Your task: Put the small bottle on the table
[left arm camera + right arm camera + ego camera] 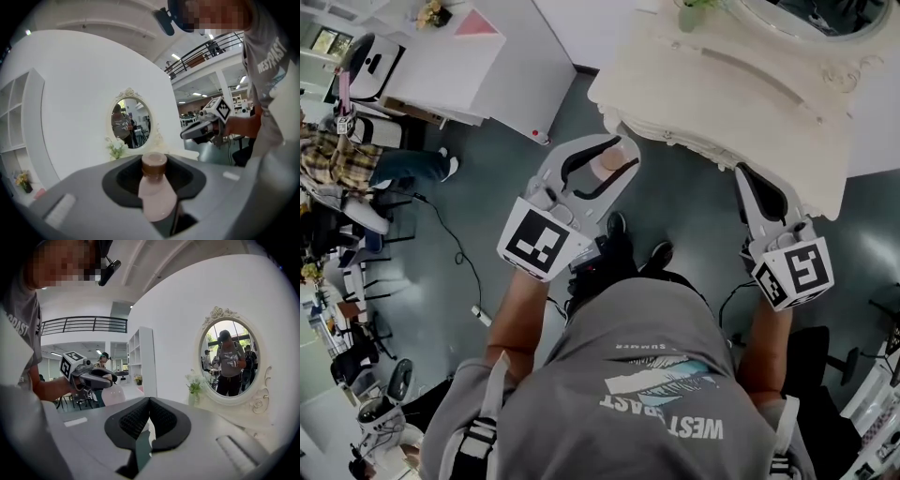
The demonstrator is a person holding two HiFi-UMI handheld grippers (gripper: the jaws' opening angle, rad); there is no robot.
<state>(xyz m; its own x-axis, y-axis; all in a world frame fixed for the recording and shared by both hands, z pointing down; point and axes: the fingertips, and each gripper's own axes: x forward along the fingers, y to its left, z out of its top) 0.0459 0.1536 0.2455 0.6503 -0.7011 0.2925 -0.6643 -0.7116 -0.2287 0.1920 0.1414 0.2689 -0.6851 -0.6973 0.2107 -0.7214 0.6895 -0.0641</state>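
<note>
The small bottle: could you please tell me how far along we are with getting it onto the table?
Done: the small bottle is picked up, clamped in the left gripper. In hand: it hangs above the floor, just short of the cream dressing table; the right gripper is shut and empty. Left: carry it over the tabletop, set it down upright and open the jaws.

My left gripper (154,164) has its dark pads (123,180) clamped on the small bottle (158,199), which has a pale pink body and a brown cap pointing away from me. Ahead is an oval mirror (132,119) on a white wall, with white flowers (116,149) just below it. My right gripper (190,132) hangs off to the right, its marker cube up top.
</note>
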